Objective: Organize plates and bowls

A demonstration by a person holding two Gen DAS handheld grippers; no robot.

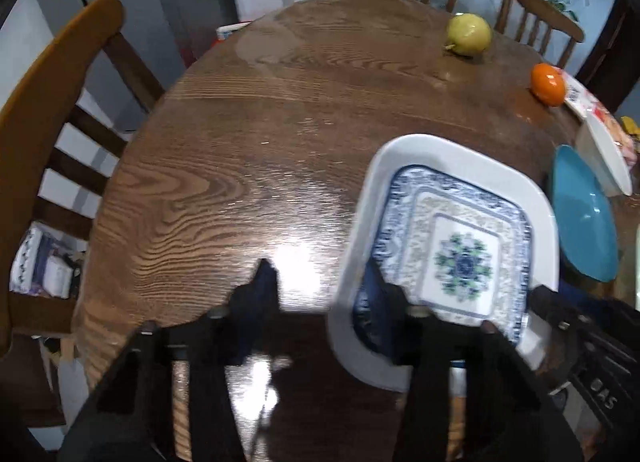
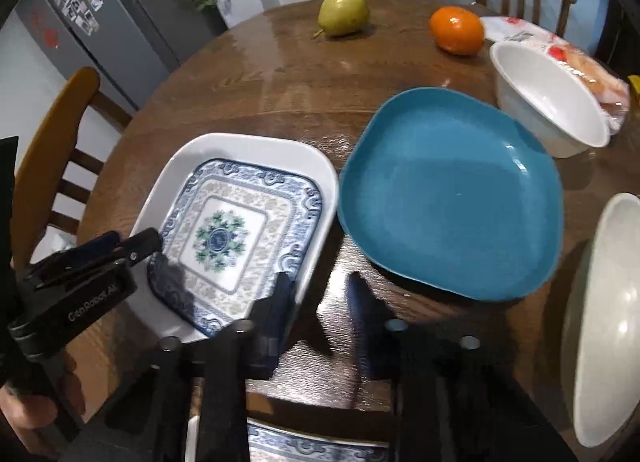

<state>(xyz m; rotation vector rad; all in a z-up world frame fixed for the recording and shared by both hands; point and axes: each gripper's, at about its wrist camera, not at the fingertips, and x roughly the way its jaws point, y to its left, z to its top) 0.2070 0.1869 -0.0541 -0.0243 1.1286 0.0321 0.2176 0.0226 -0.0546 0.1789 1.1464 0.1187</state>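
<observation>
The patterned plate (image 2: pixel 232 238) lies nested in the white dish (image 2: pixel 248 146) on the tabletop (image 1: pixel 248 134), long axis running away from the person. The left gripper (image 1: pixel 324 298) is nearer, jaws wide open, straddling the dish's left rim. The right gripper (image 2: pixel 320 294) hovers between dish and blue plate (image 2: pixel 452 190), jaws open, empty.

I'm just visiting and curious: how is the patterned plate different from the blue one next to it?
The patterned plate carries blue-and-white ornament with a flower medallion; the blue plate is plain teal. The patterned plate sits nested inside a white dish; the blue plate rests directly on the table. The patterned plate looks smaller and more rectangular; the blue plate is broader with rounder corners. Both are shallow, empty and face up.
</observation>
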